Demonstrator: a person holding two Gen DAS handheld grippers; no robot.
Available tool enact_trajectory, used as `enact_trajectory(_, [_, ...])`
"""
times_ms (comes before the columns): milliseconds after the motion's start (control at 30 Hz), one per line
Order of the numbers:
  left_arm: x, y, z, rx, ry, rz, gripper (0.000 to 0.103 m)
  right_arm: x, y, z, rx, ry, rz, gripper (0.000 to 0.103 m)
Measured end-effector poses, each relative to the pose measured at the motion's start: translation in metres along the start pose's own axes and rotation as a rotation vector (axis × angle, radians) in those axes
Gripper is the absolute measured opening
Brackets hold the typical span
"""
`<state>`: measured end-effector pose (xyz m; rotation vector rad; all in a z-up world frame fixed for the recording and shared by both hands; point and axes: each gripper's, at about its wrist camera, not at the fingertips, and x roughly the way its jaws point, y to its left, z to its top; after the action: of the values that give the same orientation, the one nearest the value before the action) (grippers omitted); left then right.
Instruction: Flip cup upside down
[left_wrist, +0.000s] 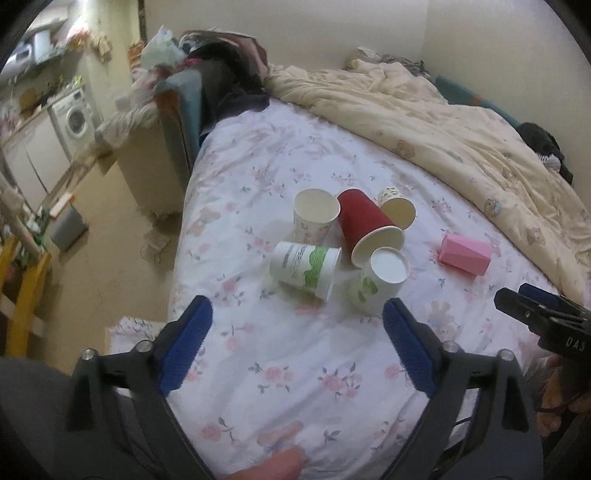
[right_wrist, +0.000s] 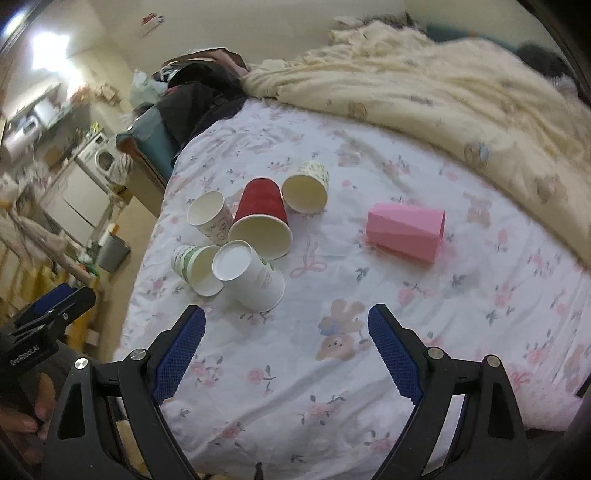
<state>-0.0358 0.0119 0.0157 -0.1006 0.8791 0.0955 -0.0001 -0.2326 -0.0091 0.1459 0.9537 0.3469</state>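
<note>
Several paper cups lie clustered on the floral bed sheet (left_wrist: 295, 369). A red cup (left_wrist: 364, 225) (right_wrist: 262, 218) lies on its side, mouth toward me. A white cup with green print (left_wrist: 376, 280) (right_wrist: 251, 277) stands upside down, base up. Another green-print cup (left_wrist: 306, 269) (right_wrist: 195, 267) lies on its side. A floral cup (left_wrist: 314, 218) (right_wrist: 210, 218) and a dotted cup (left_wrist: 397, 208) (right_wrist: 308, 188) lie tilted. A pink faceted cup (left_wrist: 465, 254) (right_wrist: 406, 230) lies apart on its side. My left gripper (left_wrist: 297, 317) is open and empty. My right gripper (right_wrist: 286, 325) is open and empty.
A cream quilt (left_wrist: 443, 122) is bunched along the far right of the bed. Dark clothes (left_wrist: 229, 81) pile at the bed's far end. The bed's left edge drops to the floor, with a grey bin (left_wrist: 68, 229) and a washing machine (left_wrist: 75, 118) beyond.
</note>
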Motion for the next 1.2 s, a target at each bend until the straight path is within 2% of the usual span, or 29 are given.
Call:
enact_trajectory(100, [0.004,0.005,-0.006,-0.036,0.004,-0.007,0.094,0.001,0.009,-0.005,-0.032,-0.006,-0.013,0.092])
enact_trajectory(167, [0.008,0.005,-0.006,-0.045,0.012,-0.012,0.103,0.003,0.012,-0.007,-0.044,-0.004,-0.025,0.092])
enact_trajectory(300, [0.008,0.002,-0.005,-0.043,0.0,-0.037,0.103,0.009,0.015,-0.008,-0.048,0.004,-0.031,0.092])
enact_trajectory(633, [0.013,-0.003,-0.006,-0.019,0.012,-0.011,0.103,0.013,0.022,-0.007,-0.07,-0.003,-0.039,0.092])
enact_trajectory(1200, [0.014,-0.005,-0.007,-0.007,0.014,-0.022,0.103,0.011,0.025,-0.008,-0.074,-0.009,-0.037,0.092])
